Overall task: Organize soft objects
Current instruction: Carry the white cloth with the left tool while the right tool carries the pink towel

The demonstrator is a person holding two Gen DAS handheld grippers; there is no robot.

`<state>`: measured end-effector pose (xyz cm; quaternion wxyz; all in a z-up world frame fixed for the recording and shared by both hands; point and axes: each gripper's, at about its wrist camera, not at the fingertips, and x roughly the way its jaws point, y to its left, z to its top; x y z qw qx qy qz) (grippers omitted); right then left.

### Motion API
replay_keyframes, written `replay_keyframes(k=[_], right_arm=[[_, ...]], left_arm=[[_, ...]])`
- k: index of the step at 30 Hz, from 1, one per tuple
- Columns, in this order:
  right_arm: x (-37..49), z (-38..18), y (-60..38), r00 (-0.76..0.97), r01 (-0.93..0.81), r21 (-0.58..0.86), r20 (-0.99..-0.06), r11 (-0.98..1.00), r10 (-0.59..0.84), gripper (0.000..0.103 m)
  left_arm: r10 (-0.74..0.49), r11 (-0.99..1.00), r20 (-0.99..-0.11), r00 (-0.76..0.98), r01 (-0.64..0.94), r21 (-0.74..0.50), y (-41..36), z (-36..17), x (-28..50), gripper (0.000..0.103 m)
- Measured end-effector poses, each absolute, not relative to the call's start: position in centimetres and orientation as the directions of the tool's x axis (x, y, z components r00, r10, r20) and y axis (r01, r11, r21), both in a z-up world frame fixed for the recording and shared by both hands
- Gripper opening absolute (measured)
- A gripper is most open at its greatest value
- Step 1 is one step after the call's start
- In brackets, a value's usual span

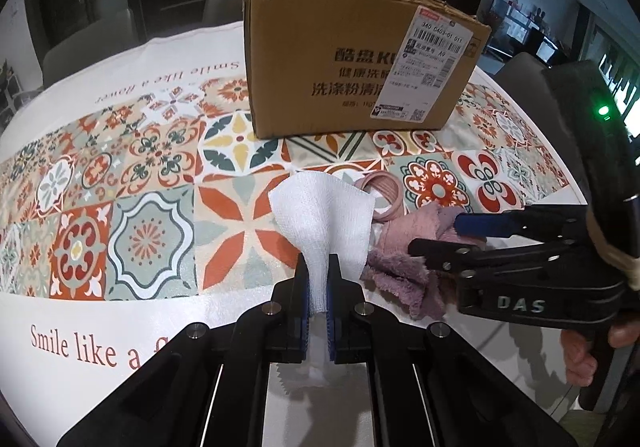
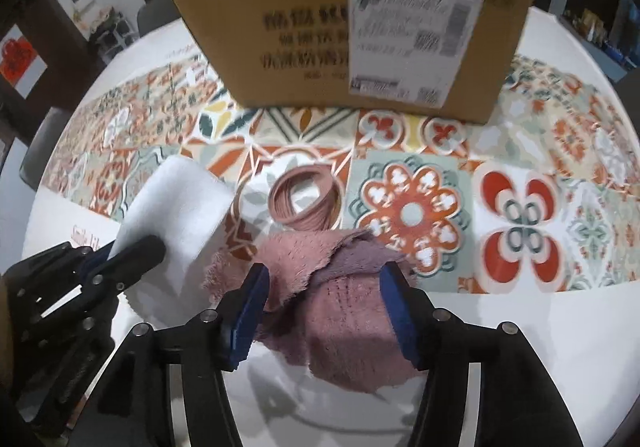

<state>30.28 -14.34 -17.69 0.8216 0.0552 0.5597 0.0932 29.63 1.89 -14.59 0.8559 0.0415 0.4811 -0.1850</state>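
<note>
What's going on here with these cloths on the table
A person is sorting soft items with two handheld grippers. The left gripper is shut on a white cloth, pinching it at the bottom. The right gripper stands open around a pink fuzzy cloth lying on the table. A coil of pink bands lies just behind it, and a cardboard box stands further back on the patterned tablecloth.

Your left hand-held gripper (image 1: 318,311) is black with blue pads and silver screws; so is your right hand-held gripper (image 2: 326,311). Its side reads "DAS".
</note>
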Motion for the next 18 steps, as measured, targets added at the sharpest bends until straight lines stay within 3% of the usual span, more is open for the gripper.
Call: replay_keyframes(k=[6, 7, 8, 11, 17, 18], right_arm=[[30.8, -19.2, -13.8, 0.33, -0.101, 0.178, -0.922, 0.979, 0.202, 0.058], [30.7, -19.2, -13.6, 0.333, -0.11, 0.17, -0.922, 0.979, 0.198, 0.053], [30.7, -19.2, -13.4, 0.337, -0.121, 0.159, -0.922, 0.98, 0.191, 0.041], [30.6, -19.1, -12.8, 0.343, -0.15, 0.138, -0.921, 0.979, 0.182, 0.023], [30.2, -17.8, -12.3, 0.367, -0.167, 0.149, -0.908, 0.975, 0.202, 0.018], [30.2, -17.6, -12.2, 0.371, -0.17, 0.149, -0.906, 0.974, 0.203, 0.018]], left_arm=[[-0.276, 0.933, -0.853, 0.442, 0.337, -0.127, 2.5, -15.6, 29.9, 0.009], [-0.277, 0.933, -0.856, 0.437, 0.335, -0.131, 2.5, -15.8, 30.0, 0.009], [-0.277, 0.933, -0.859, 0.43, 0.332, -0.135, 2.6, -16.0, 30.1, 0.009], [-0.278, 0.936, -0.865, 0.417, 0.319, -0.148, 2.9, -16.5, 30.3, 0.01], [-0.282, 0.936, -0.872, 0.4, 0.314, -0.159, 3.0, -17.0, 30.7, 0.017], [-0.282, 0.936, -0.872, 0.4, 0.313, -0.159, 3.0, -17.0, 30.8, 0.023]])
